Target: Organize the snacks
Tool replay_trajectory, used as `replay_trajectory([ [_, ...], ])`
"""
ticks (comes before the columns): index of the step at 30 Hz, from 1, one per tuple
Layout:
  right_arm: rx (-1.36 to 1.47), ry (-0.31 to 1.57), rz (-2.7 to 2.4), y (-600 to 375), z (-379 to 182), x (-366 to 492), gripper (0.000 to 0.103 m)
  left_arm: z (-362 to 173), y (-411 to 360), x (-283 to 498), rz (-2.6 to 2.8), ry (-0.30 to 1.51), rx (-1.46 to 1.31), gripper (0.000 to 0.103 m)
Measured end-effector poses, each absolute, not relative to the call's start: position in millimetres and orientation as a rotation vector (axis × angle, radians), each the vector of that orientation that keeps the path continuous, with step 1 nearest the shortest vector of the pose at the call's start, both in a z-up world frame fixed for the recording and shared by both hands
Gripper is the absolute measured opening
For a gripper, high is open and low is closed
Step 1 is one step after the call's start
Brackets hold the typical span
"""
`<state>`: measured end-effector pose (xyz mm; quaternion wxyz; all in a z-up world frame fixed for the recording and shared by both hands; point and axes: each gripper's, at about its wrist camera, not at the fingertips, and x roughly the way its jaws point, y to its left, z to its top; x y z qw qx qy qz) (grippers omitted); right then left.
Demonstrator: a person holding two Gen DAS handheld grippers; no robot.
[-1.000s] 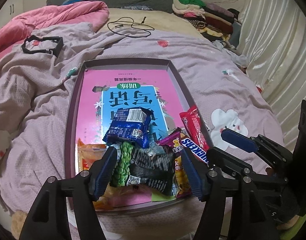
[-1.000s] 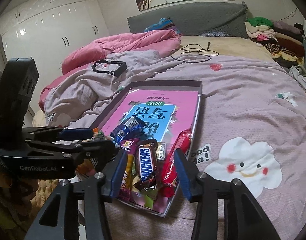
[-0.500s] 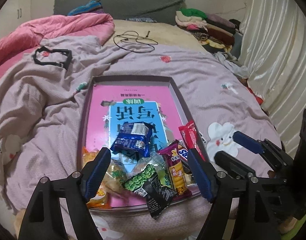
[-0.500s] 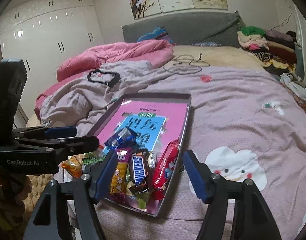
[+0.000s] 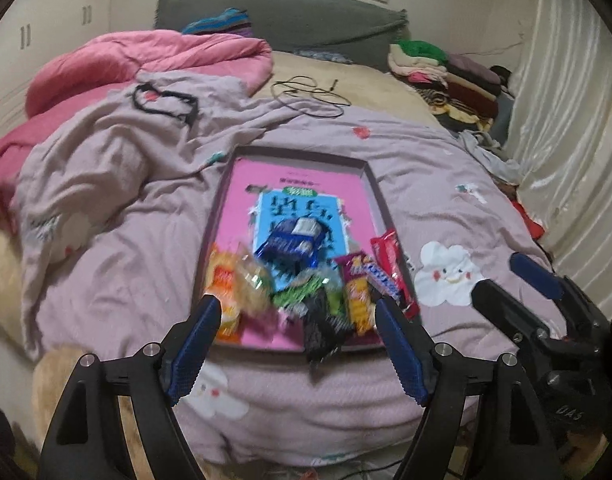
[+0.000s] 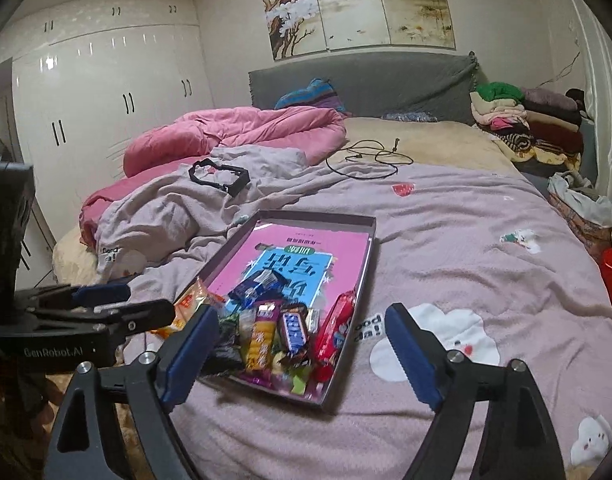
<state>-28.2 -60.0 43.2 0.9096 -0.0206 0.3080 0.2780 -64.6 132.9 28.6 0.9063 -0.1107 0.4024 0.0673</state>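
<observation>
Bed [image 6: 446, 216] | snacks [image 6: 281, 328] in tray [image 6: 326, 216], beyond spread fingers [image 6: 189, 348]

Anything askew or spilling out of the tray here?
Yes: the black snack packet hangs over the tray's near rim onto the bedspread. The other snacks sit jumbled at that end, unsorted.

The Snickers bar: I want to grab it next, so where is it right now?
In the right wrist view the Snickers bar lies in the near end of the tray, between the yellow-orange snack pack and the long red packet.
</observation>
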Motion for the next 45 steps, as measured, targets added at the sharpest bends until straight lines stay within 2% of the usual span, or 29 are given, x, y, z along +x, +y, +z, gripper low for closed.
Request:
replay_trajectory([
  [3, -0.059, 0.651, 0.561, -61.4, 40.0, -39.1, 0.093, 23.4, 131.1, -76.2, 0.147, 0.844, -0.237, 0.08],
  [16, -0.082, 0.676, 0.536, -67.1, 32.2, -54.6, 0.099, 26.5, 125.4, -81.8, 0.148, 0.834, -0.221, 0.08],
  [45, -0.082, 0.661, 0.523, -67.1, 32.7, -53.4, 0.101, 26.3, 128.5, -79.9, 0.171, 0.853, -0.204, 0.08],
])
